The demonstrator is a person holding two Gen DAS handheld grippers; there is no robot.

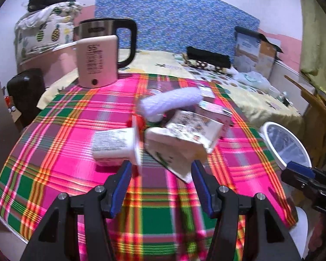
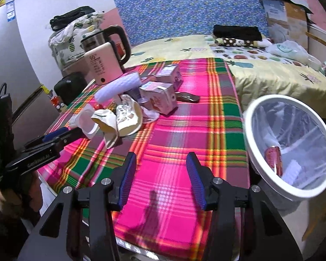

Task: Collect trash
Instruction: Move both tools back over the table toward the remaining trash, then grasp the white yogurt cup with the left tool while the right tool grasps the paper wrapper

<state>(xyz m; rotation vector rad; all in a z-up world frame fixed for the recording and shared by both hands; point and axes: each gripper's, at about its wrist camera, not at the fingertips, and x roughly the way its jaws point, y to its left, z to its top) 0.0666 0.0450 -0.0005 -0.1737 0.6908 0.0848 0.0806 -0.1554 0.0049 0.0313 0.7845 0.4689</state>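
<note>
My left fingers (image 1: 160,187) are spread and empty at the heap of cartons and wrappers (image 1: 163,130) mid-bench (most trash is uncollected); my right fingers (image 2: 160,180), also spread and empty, sit beside the bin (image 2: 250,117), which holds a few pieces.

blurred by motion: white foam sleeve (image 1: 170,102), cartons (image 1: 193,128), print unreadable | half hidden behind cartons: brown object (image 2: 188,97), kind unclear | cut off by right edge: trash bin (image 1: 271,128) | behind liner: red pack (image 2: 273,158), label illegible
</note>
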